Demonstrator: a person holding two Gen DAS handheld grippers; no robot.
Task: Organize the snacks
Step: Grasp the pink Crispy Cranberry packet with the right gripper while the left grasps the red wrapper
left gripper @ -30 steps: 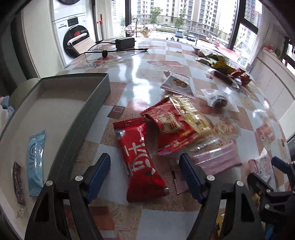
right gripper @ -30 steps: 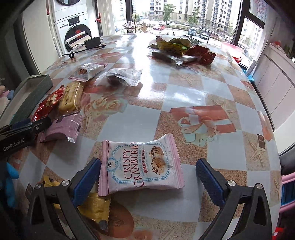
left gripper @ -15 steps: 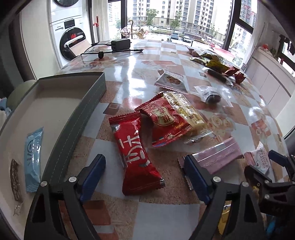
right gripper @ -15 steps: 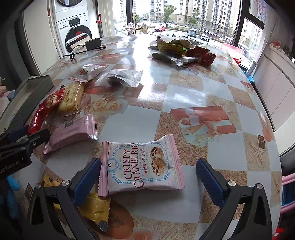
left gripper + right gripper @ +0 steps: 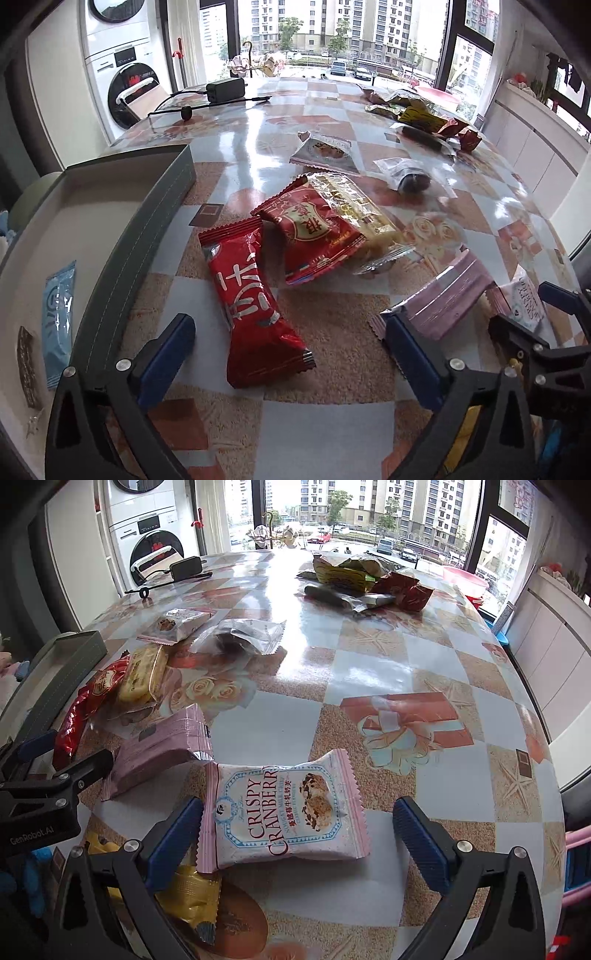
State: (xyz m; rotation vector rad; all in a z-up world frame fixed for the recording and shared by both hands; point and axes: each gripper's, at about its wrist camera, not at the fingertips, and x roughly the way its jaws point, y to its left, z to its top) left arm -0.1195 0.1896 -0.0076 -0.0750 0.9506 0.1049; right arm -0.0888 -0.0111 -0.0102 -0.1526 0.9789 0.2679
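Checkered bench (image 5: 332, 122) by windows. Left wrist view: left hand-held gripper (image 5: 288, 354), jaws just widened, released, straddling long red snack packet (image 5: 255, 310) lying flat; grey tray (image 5: 122, 236) alongside. Right wrist view: right hand-held gripper (image 5: 297, 834) released around cranberry nougat packet (image 5: 284, 812) on bench.

The right tool (image 5: 297, 834) hangs with jaws wide over a pink cranberry snack packet (image 5: 282, 810) lying flat on the counter (image 5: 369, 664).
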